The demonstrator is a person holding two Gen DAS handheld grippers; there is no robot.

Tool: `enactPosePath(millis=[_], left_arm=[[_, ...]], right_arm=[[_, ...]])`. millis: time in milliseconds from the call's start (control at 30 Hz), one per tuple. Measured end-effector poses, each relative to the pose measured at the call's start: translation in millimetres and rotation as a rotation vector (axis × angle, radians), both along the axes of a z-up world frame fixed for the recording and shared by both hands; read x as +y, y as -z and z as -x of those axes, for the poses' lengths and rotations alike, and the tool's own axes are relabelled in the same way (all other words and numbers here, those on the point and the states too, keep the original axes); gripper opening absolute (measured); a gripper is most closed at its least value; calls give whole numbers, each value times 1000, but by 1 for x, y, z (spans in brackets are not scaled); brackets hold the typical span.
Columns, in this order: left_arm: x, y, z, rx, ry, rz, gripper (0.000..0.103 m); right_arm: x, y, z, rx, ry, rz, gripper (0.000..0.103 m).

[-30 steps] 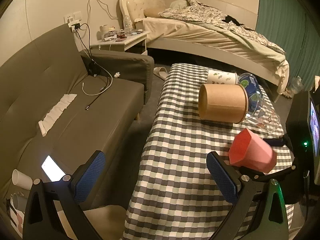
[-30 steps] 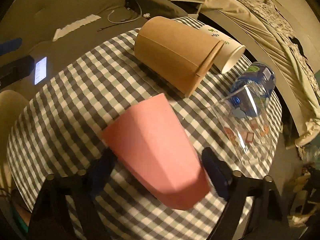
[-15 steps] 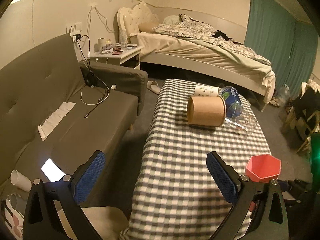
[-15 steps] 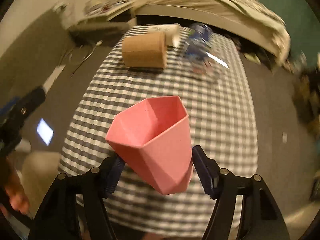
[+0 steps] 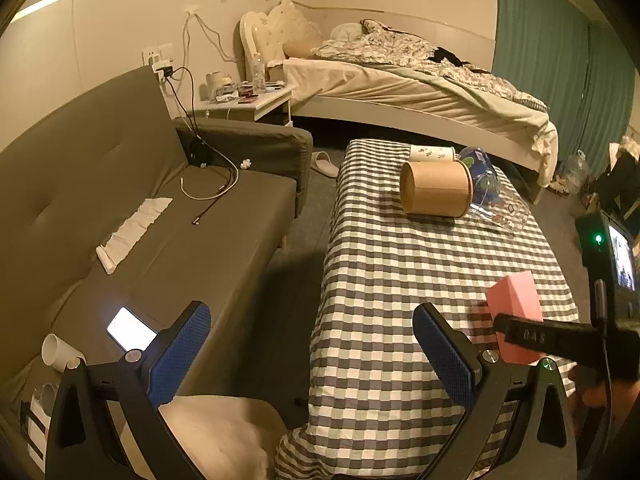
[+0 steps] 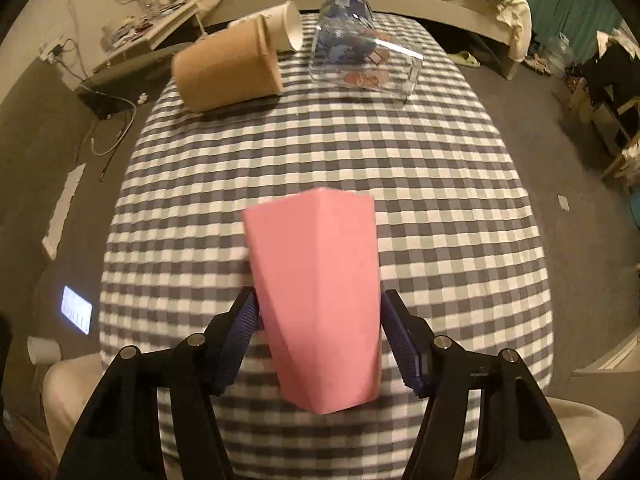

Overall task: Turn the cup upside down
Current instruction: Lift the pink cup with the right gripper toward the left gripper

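A pink faceted cup [image 6: 320, 292] is held in my right gripper [image 6: 320, 320], whose blue pads press its two sides. I see only its outer walls, so its mouth is hidden. It hangs over the near end of the checkered table [image 6: 400, 160]. In the left wrist view the cup [image 5: 516, 312] shows at the right with the right gripper's finger across it. My left gripper [image 5: 312, 344] is open and empty, beside the table's near left edge, between table and sofa.
A brown paper cup [image 6: 228, 68], a white paper cup [image 6: 286, 24] and a clear printed glass [image 6: 360, 56] lie on their sides at the table's far end. A grey sofa [image 5: 160, 216] with a lit phone [image 5: 130, 328] stands left; a bed [image 5: 400, 80] is behind.
The right gripper has turned the pink cup: its open mouth faced the camera half a second ago, now only its outer walls show. The left gripper has stayed open.
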State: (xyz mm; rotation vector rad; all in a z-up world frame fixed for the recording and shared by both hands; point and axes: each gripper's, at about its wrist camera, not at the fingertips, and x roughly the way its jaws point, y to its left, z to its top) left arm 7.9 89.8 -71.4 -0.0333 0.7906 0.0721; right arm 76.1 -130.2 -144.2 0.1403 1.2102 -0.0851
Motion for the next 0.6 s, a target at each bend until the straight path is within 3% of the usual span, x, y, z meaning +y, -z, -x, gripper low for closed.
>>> enactPosePath(millis=[200, 267, 367, 467, 600], left_arm=[[-17, -2, 1, -2, 25, -21, 103], [-26, -4, 0, -6, 34, -28, 103], [-44, -5, 0, -9, 58, -19, 103], [-70, 0, -2, 6, 111, 42, 103], [-107, 25, -5, 37, 162, 46, 103]], right_arm=[[-9, -10, -3, -64, -44, -122, 66], [-14, -30, 4, -138, -48, -108, 88], [-34, -66, 25, -277, -63, -109, 91], [-60, -87, 47, -388, -41, -69, 96], [-94, -86, 73, -459, 27, 1, 96]])
